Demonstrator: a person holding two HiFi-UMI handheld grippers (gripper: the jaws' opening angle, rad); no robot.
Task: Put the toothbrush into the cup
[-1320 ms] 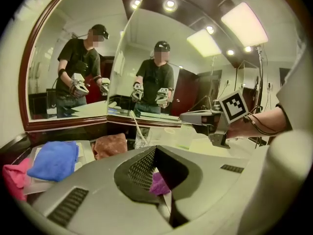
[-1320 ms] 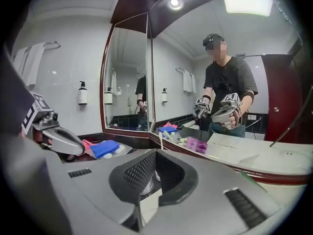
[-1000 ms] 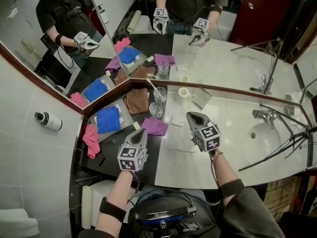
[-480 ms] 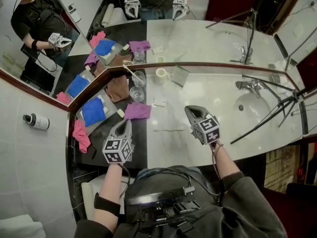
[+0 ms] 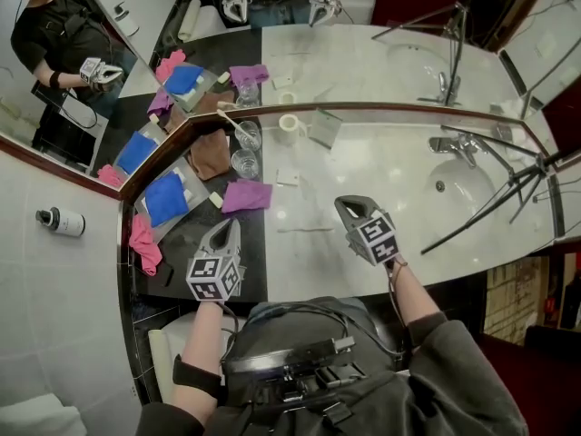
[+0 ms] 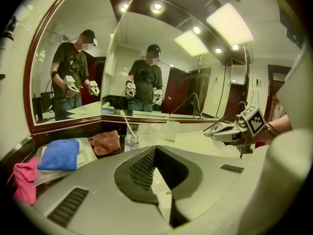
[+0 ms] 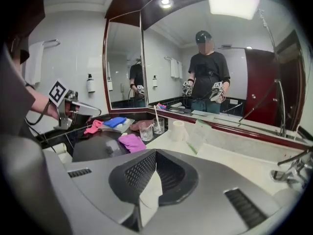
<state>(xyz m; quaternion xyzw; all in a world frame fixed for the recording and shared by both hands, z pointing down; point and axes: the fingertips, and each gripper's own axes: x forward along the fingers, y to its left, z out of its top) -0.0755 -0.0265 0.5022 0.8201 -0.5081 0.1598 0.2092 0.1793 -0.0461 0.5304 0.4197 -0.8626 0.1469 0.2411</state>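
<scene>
The right gripper point(image 5: 344, 203) is sinking toward the counter point(image 5: 390, 182), the left gripper point(image 5: 229, 226) drifting alongside, both jaws staying clenched on nothing, so the toothbrush point(image 5: 304, 229) is still lying flat between them, well short of the cup point(image 5: 243, 163)

A purple cloth point(image 5: 247, 195) is lying crumpled on the dark end of the table point(image 5: 381, 175), and a brown cloth point(image 5: 211, 155) is sitting behind it, close to the mirror point(image 5: 363, 62). A blue cloth point(image 5: 166, 198) is resting on a shallow tray point(image 5: 200, 211), with a pink cloth point(image 5: 142, 243) lying bunched just beside the tray. On the pale marble a white roll point(image 5: 291, 124), possibly tape, is standing beside a clear card stand point(image 5: 325, 130). A faucet point(image 5: 463, 145) is reaching over the sink point(image 5: 458, 193), and a tripod leg point(image 5: 495, 203) is crossing above the basin. A bottle point(image 5: 59, 222) is sitting against the tiled wall.
</scene>
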